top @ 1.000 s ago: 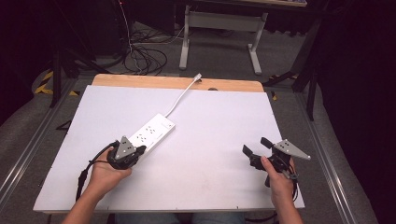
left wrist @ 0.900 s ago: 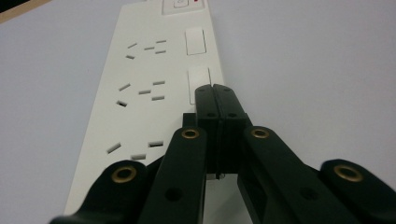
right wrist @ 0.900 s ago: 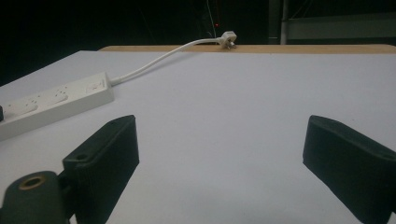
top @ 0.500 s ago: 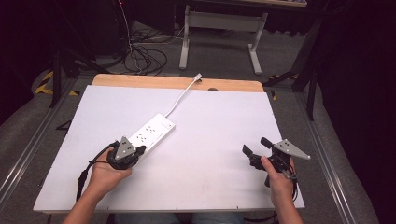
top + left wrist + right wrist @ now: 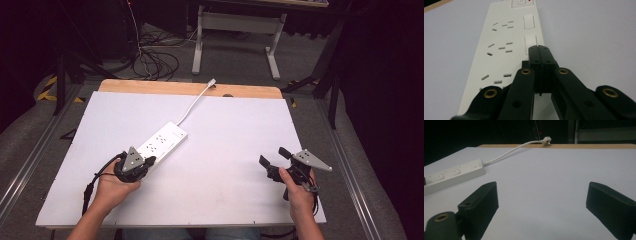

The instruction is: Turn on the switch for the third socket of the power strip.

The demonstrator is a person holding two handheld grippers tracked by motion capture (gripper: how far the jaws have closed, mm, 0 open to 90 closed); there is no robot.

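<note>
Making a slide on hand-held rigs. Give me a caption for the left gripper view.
Left claw, jaws shut, poised over a white power strip beside its rocker switches on the white table.

The right tool [image 5: 541, 202] hangs wide open above the table [image 5: 554, 182], power strip [image 5: 451, 176] far left.

The left hand [image 5: 112, 187] holds the left gripper [image 5: 148, 161] low, jaws pressed together. The right hand [image 5: 297, 192] holds the right gripper [image 5: 272, 157], jaws spread wide apart.
</note>
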